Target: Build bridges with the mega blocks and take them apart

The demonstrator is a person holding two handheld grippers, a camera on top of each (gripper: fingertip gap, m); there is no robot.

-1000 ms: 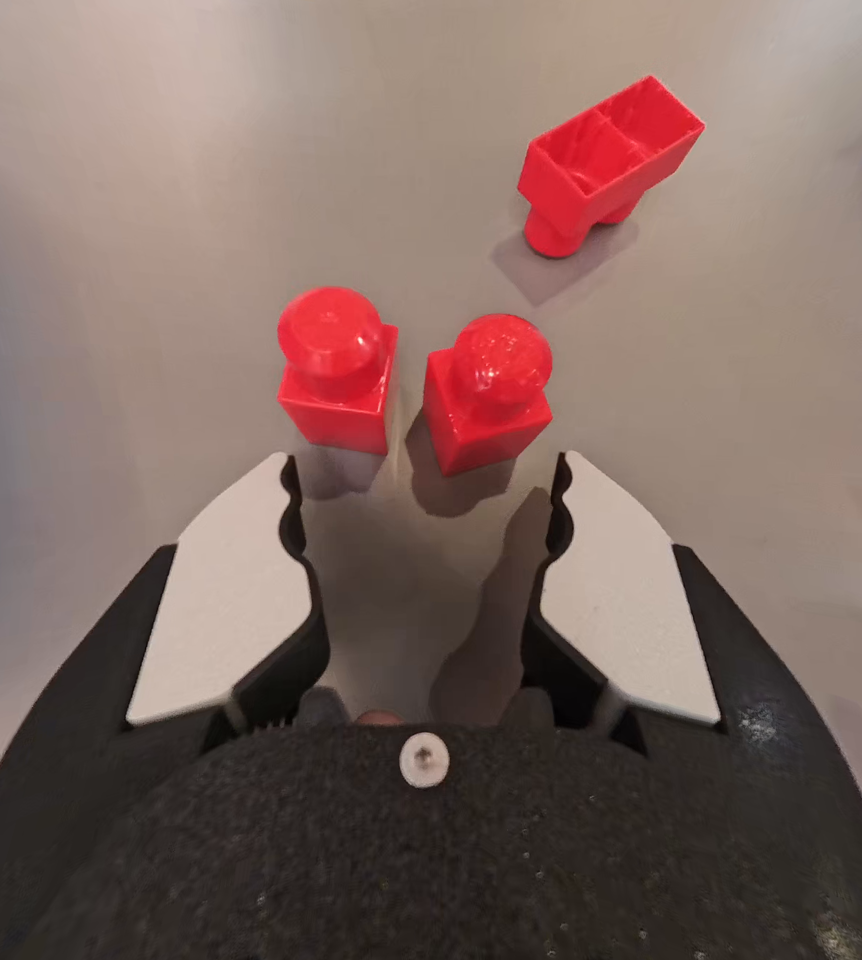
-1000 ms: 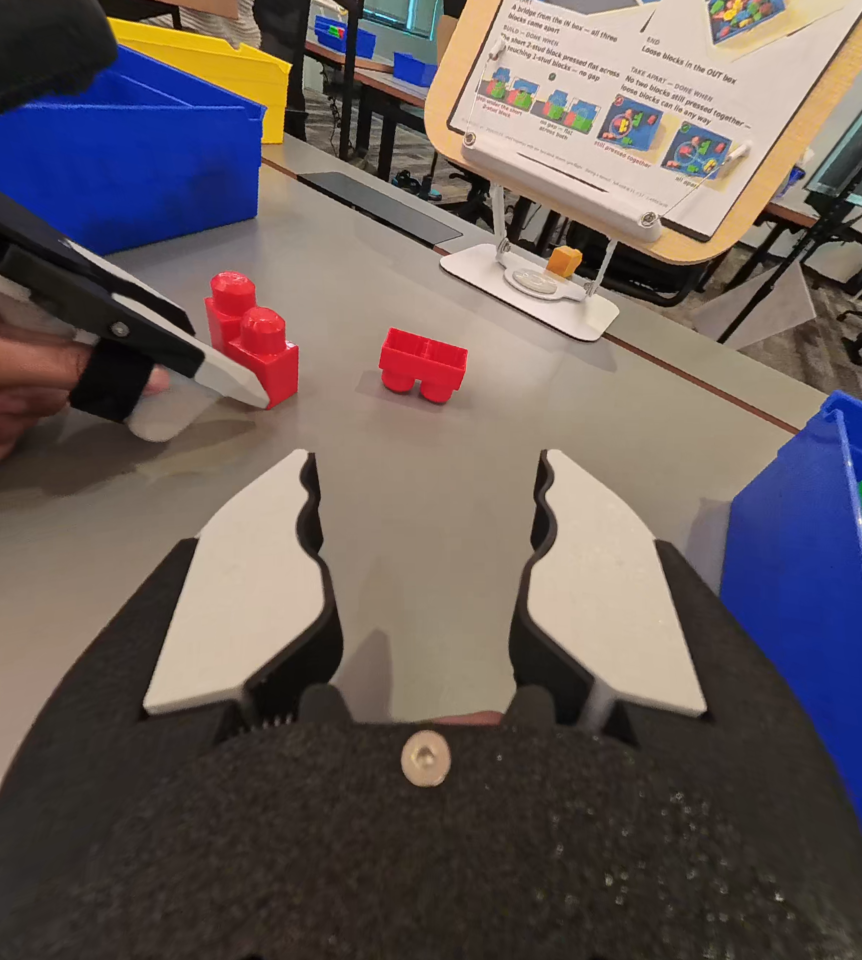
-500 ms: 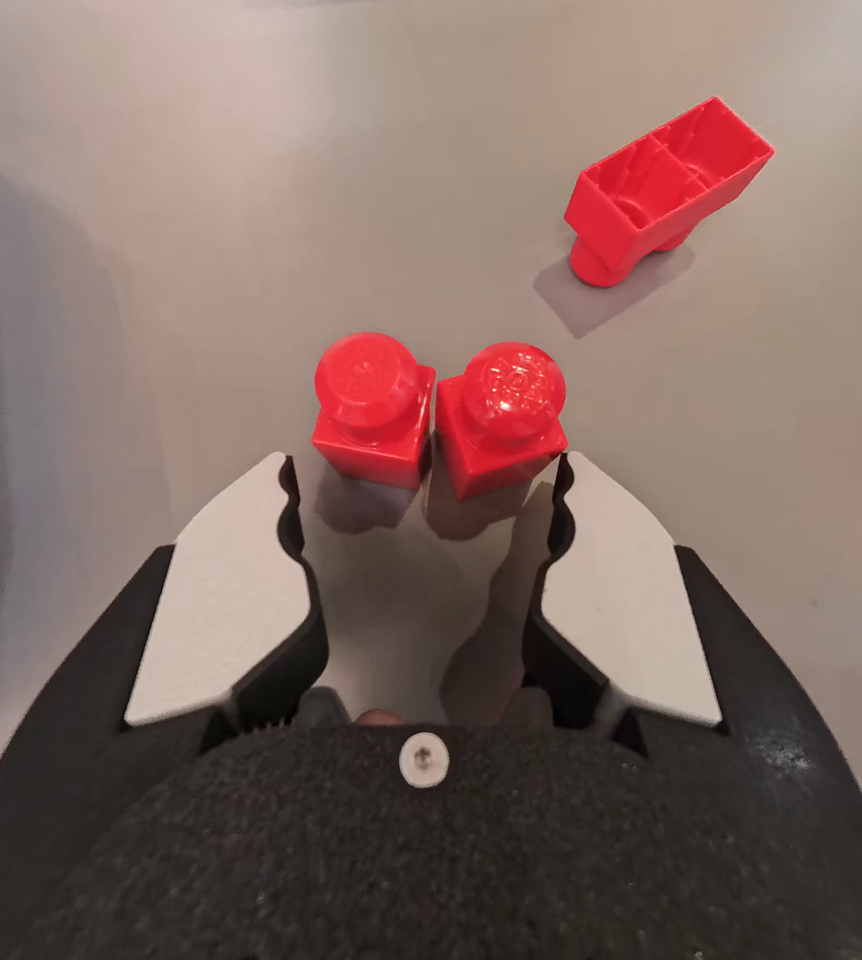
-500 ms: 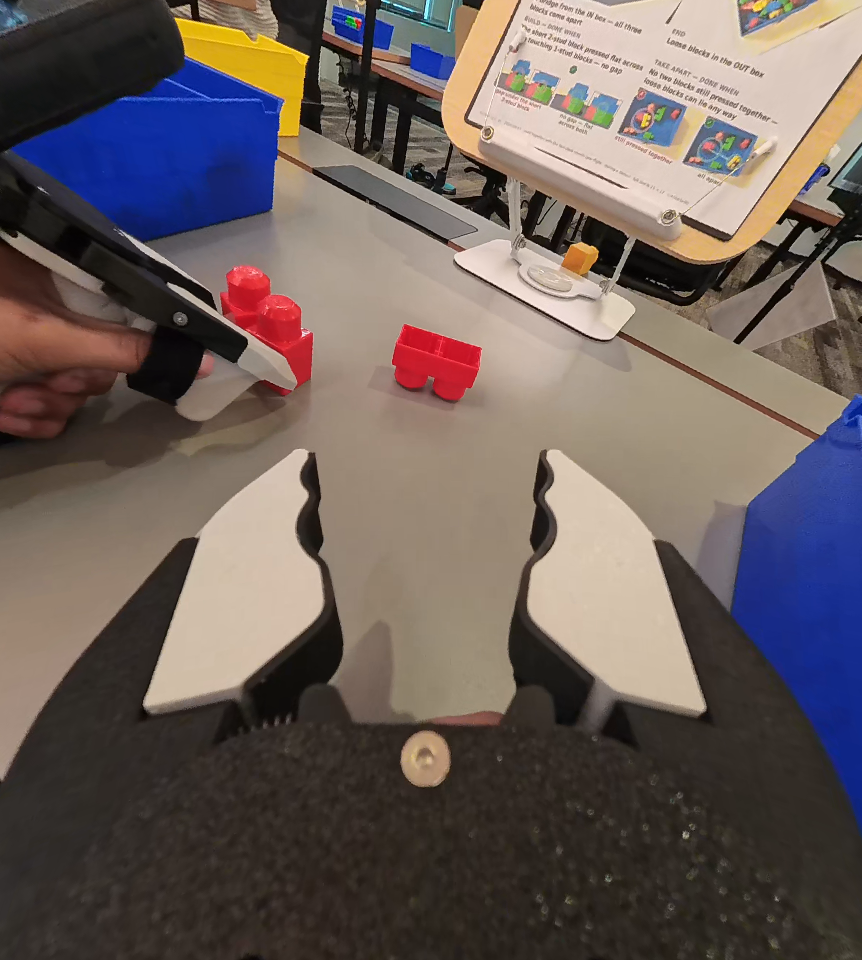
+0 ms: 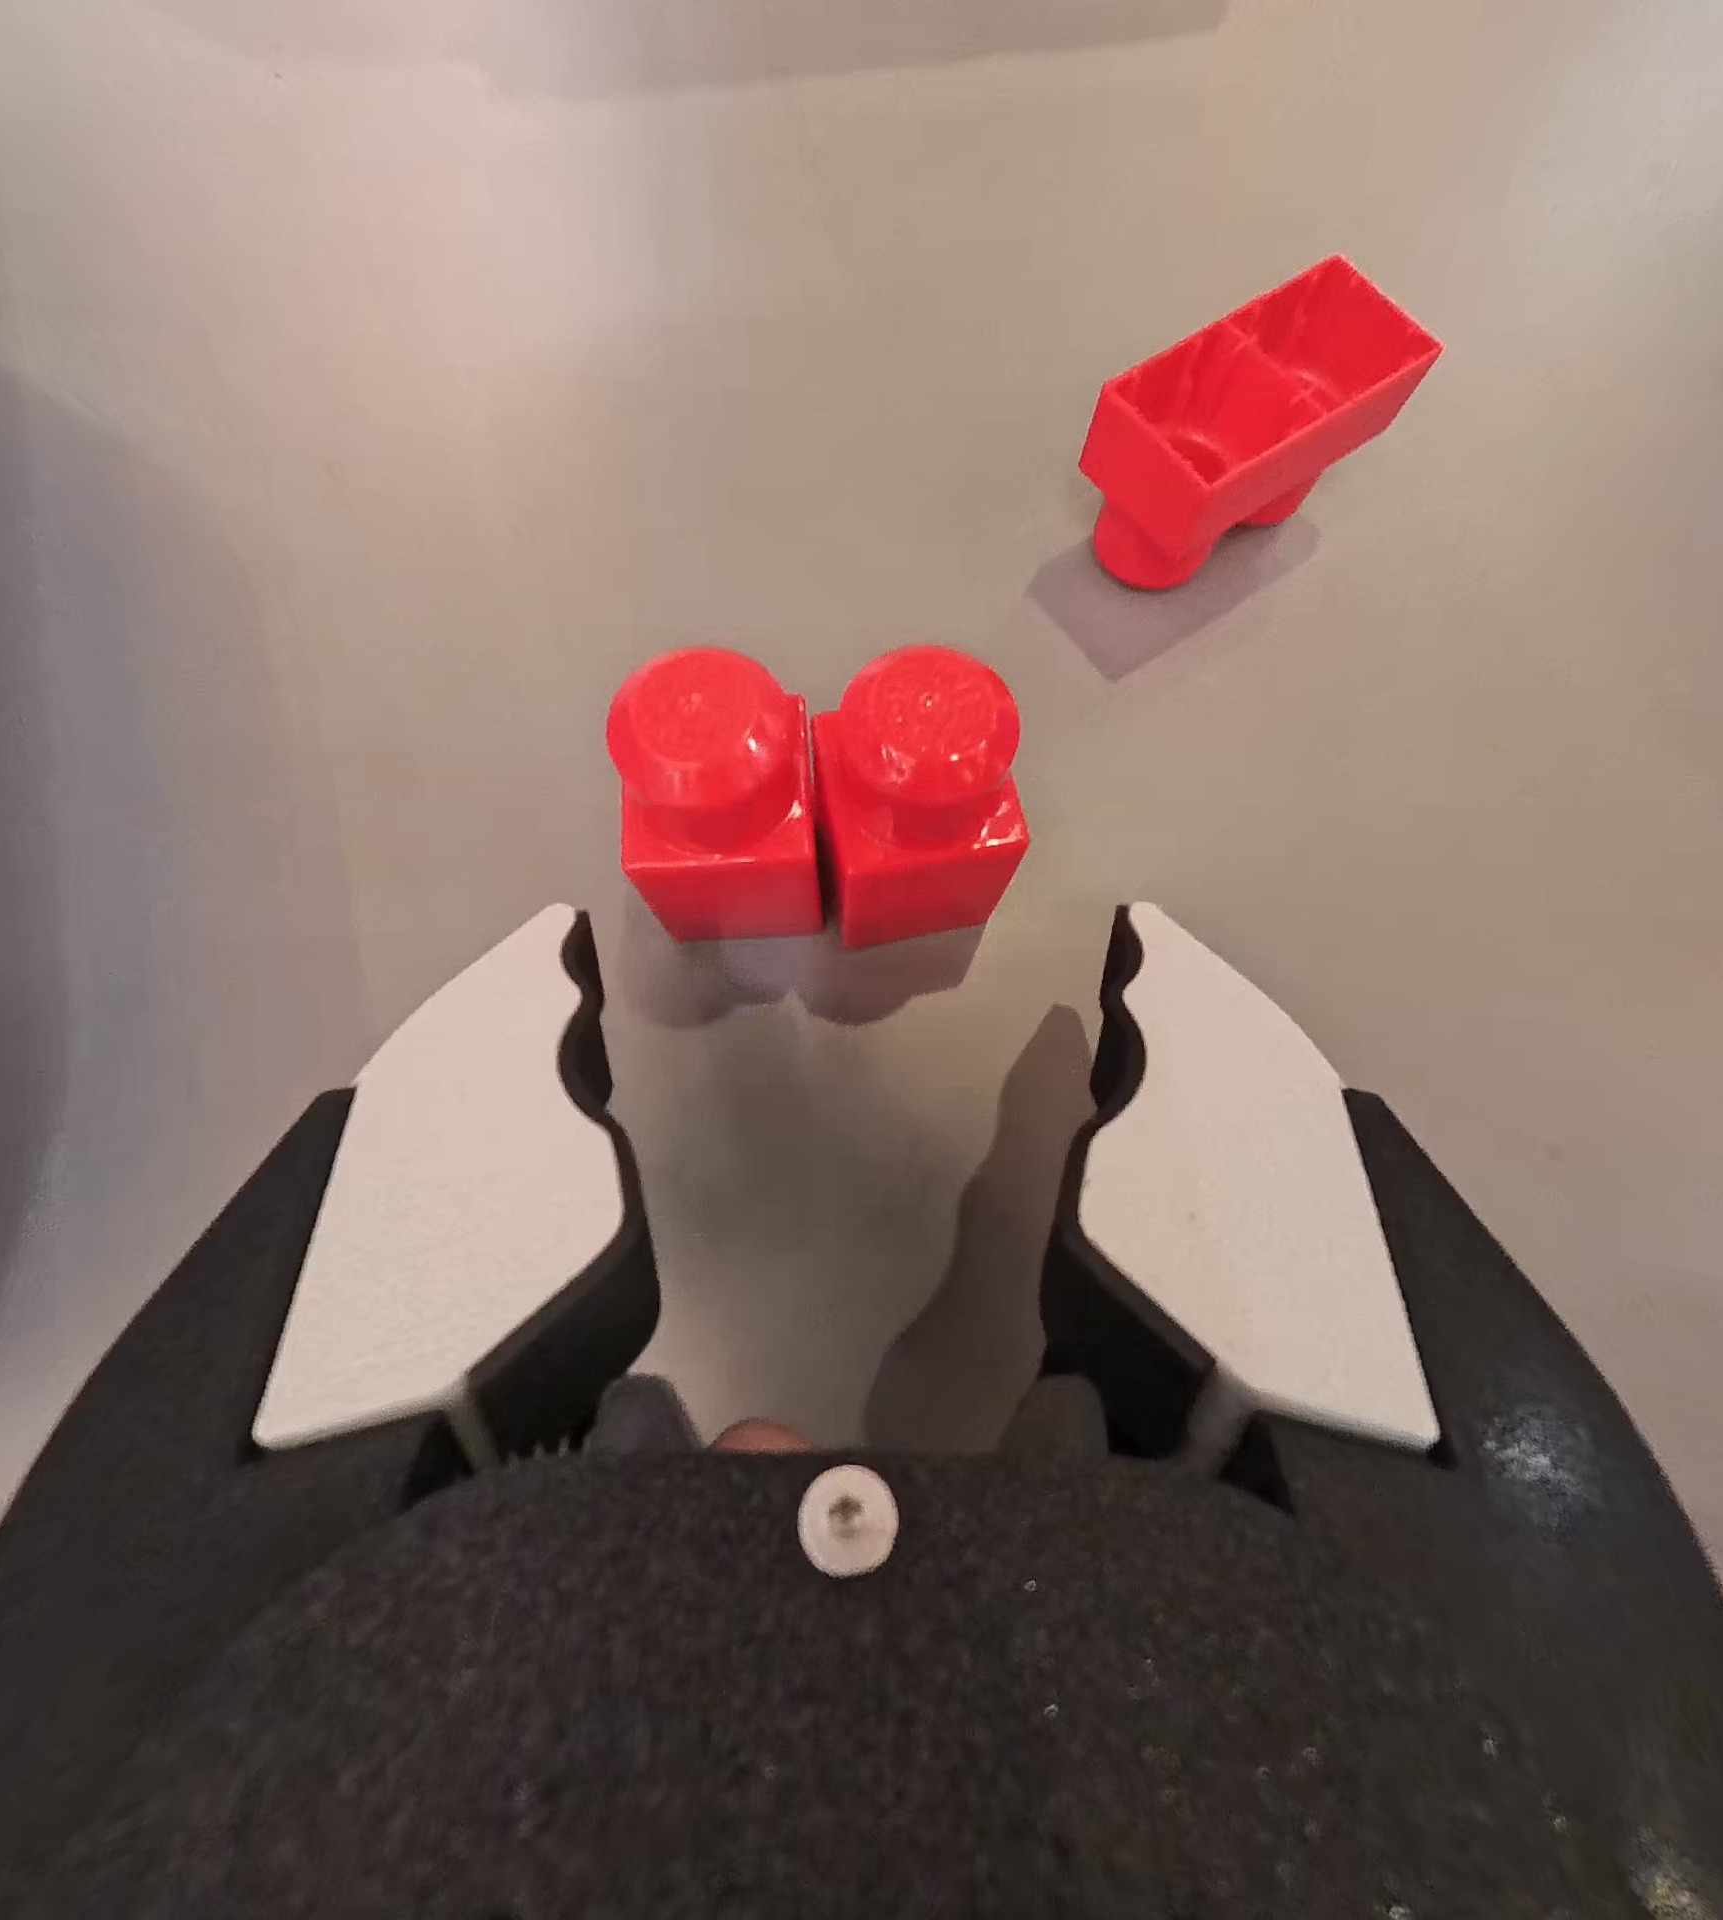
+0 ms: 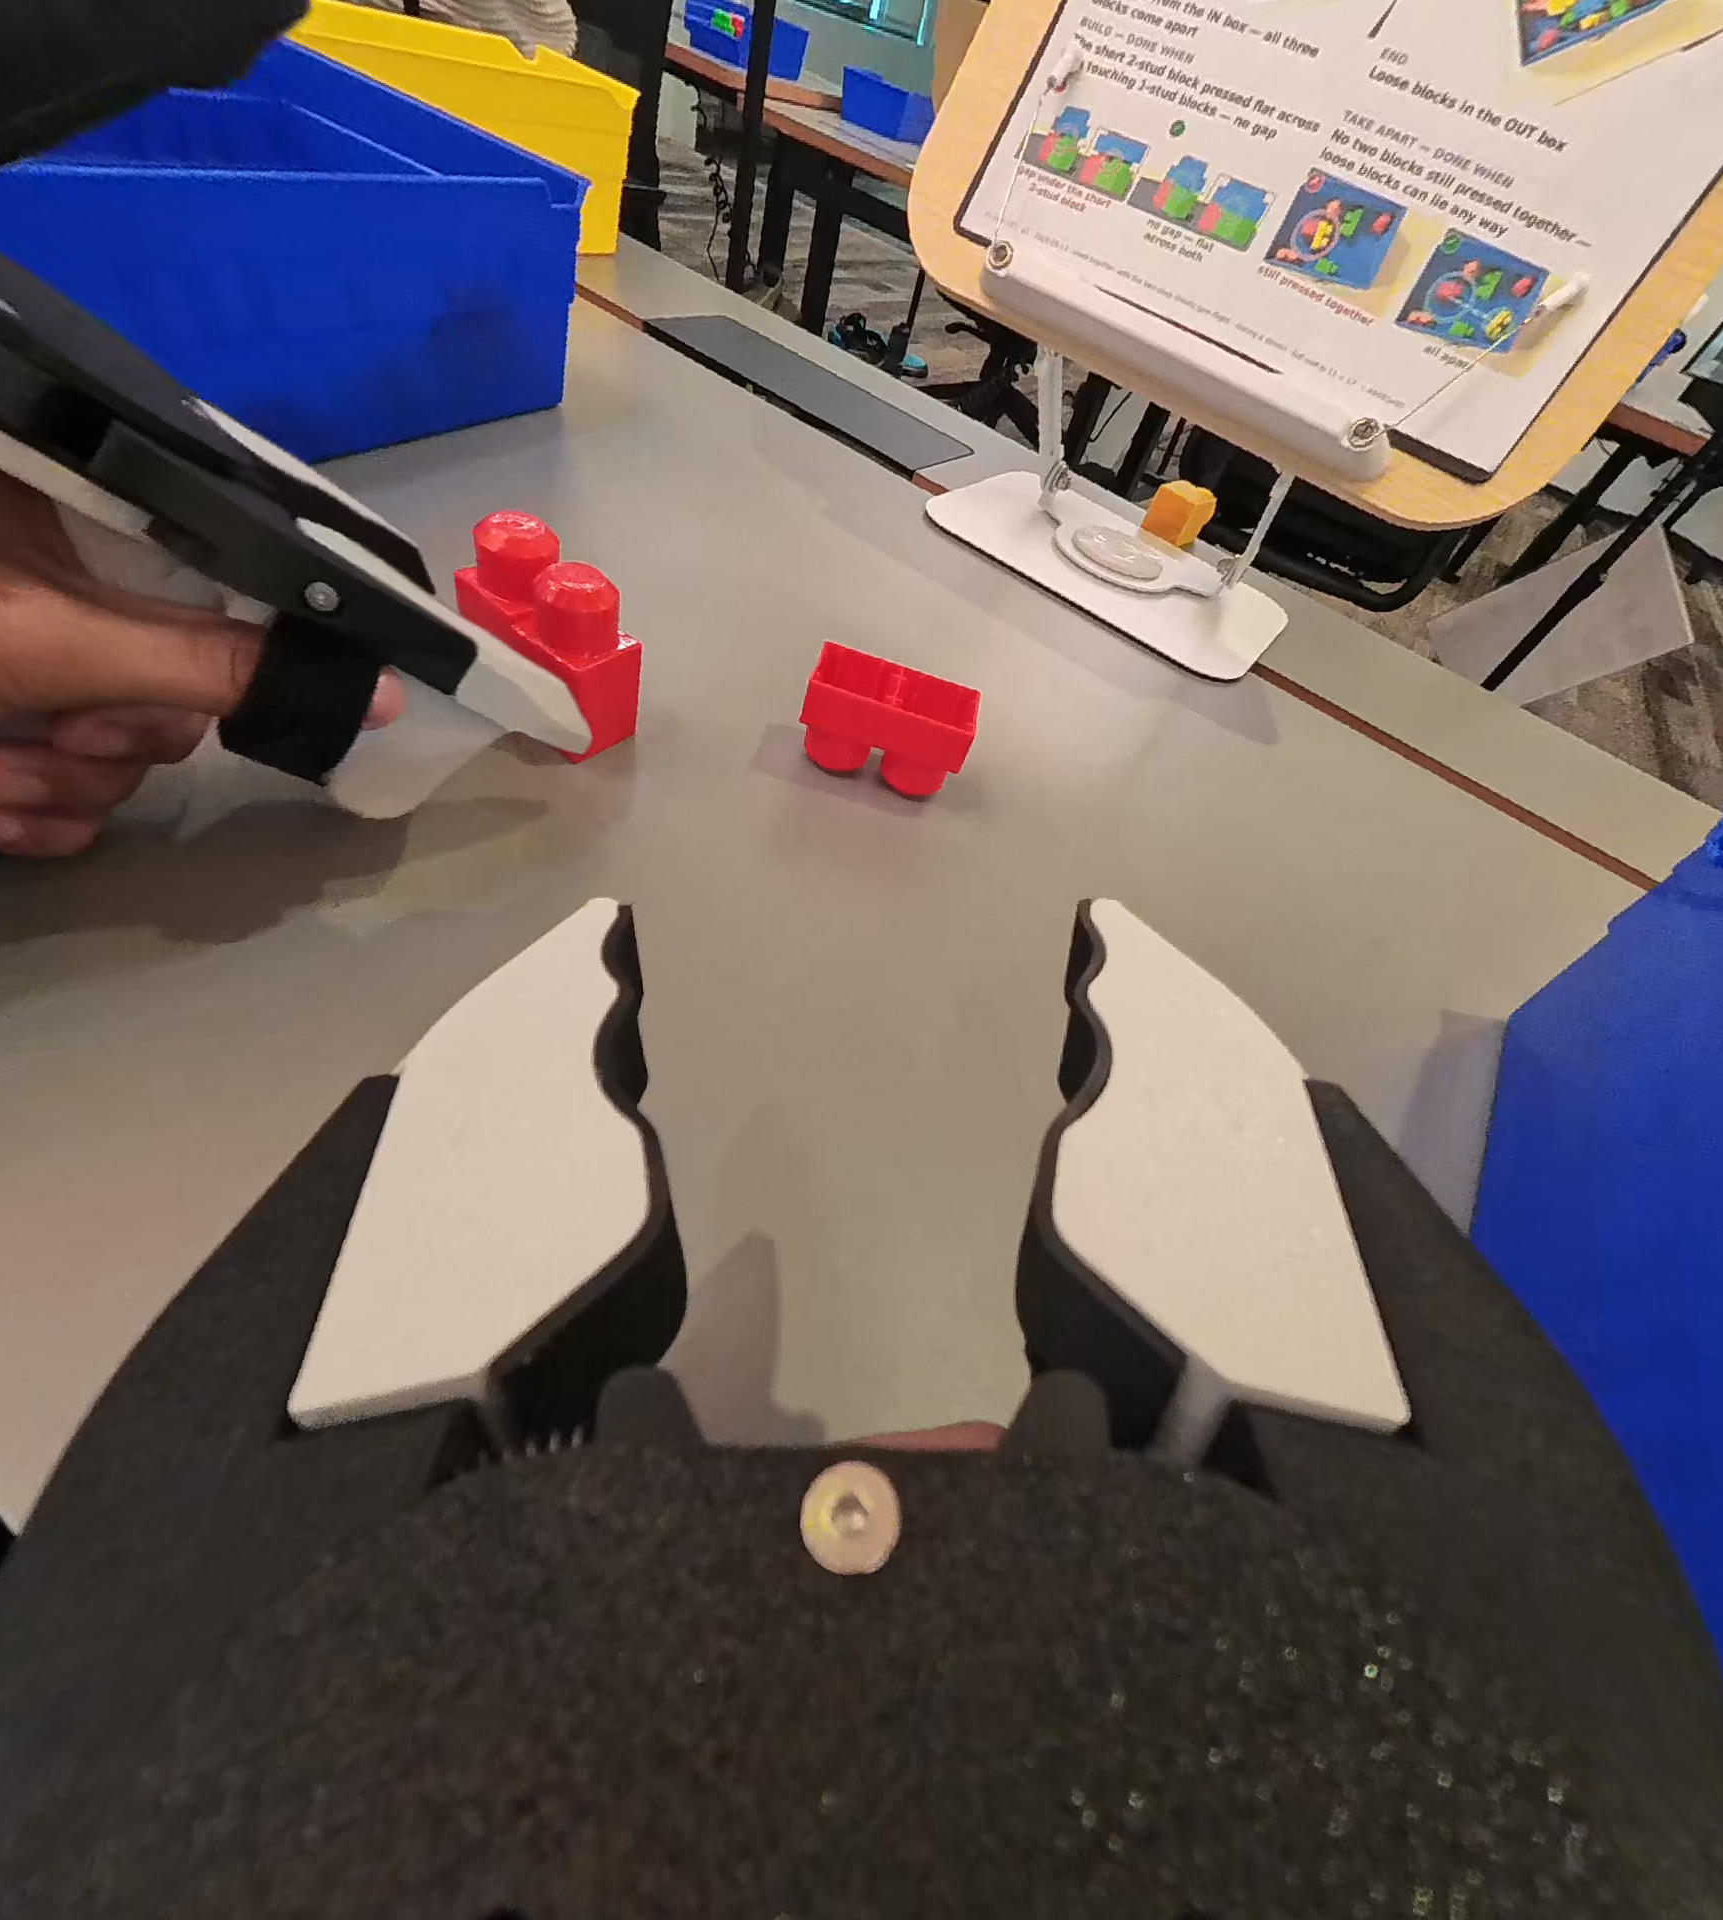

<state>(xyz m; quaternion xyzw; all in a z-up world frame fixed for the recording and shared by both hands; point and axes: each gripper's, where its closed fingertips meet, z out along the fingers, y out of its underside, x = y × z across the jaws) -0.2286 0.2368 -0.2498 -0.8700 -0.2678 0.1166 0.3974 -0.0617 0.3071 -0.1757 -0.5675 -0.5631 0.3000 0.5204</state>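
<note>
Two red one-stud blocks [image 5: 717,800] [image 5: 924,800] stand upright and side by side, touching, on the grey table; they also show in the right wrist view [image 6: 550,639]. A red two-stud block [image 5: 1252,416] lies upside down on its studs, farther right, and also shows in the right wrist view [image 6: 888,717]. My left gripper [image 5: 846,920] is open and empty, just short of the pair; seen from the right wrist view [image 6: 483,727], its tips are beside the pair. My right gripper [image 6: 852,914] is open and empty, above the table and well back from the blocks.
A blue bin [image 6: 244,260] and a yellow bin [image 6: 483,104] stand at the far left. Another blue bin [image 6: 1657,1195] with green blocks is at the right. An instruction board on a white stand [image 6: 1117,561] is at the back edge. A hand [image 6: 36,665] holds the left gripper.
The two one-stud blocks, apart one second ago, now stand pressed together. The left gripper has drawn back slightly from them. The right gripper has moved nearer to the blocks.
</note>
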